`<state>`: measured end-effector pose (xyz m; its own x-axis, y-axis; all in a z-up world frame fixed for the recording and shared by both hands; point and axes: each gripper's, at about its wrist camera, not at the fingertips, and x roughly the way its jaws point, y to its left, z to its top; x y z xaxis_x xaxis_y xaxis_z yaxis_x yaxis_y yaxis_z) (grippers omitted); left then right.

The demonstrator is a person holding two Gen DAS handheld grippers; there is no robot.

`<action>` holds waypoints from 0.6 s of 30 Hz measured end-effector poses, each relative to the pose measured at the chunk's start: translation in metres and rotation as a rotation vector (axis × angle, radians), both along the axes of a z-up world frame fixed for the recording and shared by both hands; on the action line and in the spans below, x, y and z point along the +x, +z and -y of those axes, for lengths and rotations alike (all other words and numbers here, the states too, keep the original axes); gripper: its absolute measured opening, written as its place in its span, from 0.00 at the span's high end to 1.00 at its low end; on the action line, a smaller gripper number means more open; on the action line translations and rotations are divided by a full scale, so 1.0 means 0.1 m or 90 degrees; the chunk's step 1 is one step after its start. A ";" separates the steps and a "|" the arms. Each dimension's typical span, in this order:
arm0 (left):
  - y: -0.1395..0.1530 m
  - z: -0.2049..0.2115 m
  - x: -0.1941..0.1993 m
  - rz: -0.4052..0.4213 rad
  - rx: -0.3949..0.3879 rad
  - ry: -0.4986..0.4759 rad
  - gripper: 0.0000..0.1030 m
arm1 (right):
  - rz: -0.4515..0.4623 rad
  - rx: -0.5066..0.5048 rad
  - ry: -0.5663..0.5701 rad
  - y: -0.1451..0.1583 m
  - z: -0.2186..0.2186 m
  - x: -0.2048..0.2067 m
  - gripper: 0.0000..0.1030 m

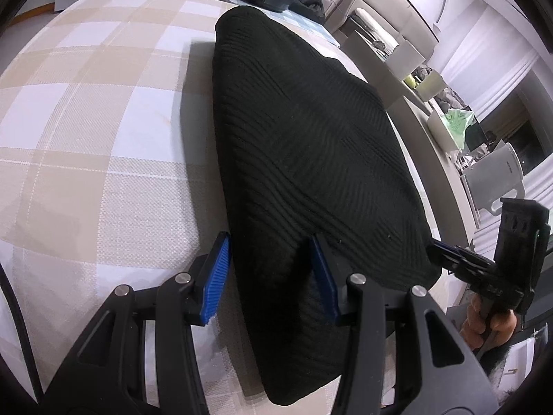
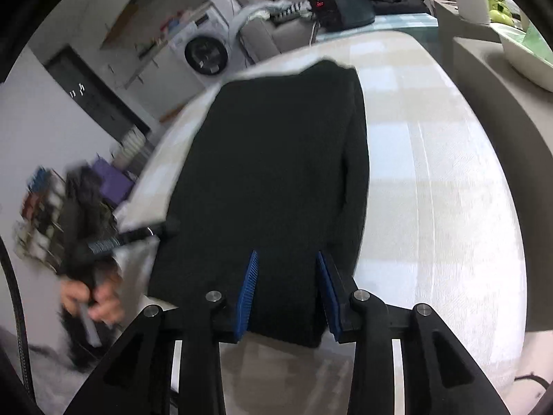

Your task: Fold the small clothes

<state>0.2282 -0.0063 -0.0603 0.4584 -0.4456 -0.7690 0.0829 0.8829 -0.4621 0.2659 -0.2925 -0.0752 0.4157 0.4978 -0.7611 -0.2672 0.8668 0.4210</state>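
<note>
Black ribbed knit garment [image 1: 304,159], folded long & narrow, lies on the checked worktop [image 1: 96,131] w/ one end at the near edge. Left tool [image 1: 273,273] sits partly open, blue pads straddling the garment's near edge. Right tool [image 2: 287,290], also partly open, has the near end of the cloth between its pads; grip can't be confirmed.

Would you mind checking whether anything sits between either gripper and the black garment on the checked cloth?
Nothing visible does. The left gripper has its fingers astride the near edge of the black garment, and the right gripper likewise straddles the near end. The checked cloth around the garment shows no other item.
</note>
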 end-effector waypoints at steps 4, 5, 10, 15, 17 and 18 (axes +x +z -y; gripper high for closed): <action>0.02 -0.02 -0.04 0.000 0.001 -0.001 0.58 | 0.040 0.011 -0.011 0.15 0.02 -0.08 0.96; 0.02 -0.04 -0.06 -0.001 0.001 -0.003 0.58 | 0.038 0.014 -0.022 0.14 0.04 -0.13 0.96; -0.03 -0.07 -0.07 -0.013 -0.001 -0.005 0.58 | 0.006 0.011 -0.048 0.00 0.17 -0.15 0.85; -0.08 -0.13 0.01 -0.019 -0.051 0.025 0.58 | 0.046 0.052 -0.103 0.07 0.22 0.21 0.51; -0.09 -0.13 0.04 -0.011 -0.060 0.029 0.67 | 0.009 0.069 -0.101 -0.06 0.12 0.45 0.51; -0.09 -0.13 0.05 -0.007 -0.064 0.029 0.75 | -0.012 0.072 -0.098 -0.15 0.02 0.56 0.51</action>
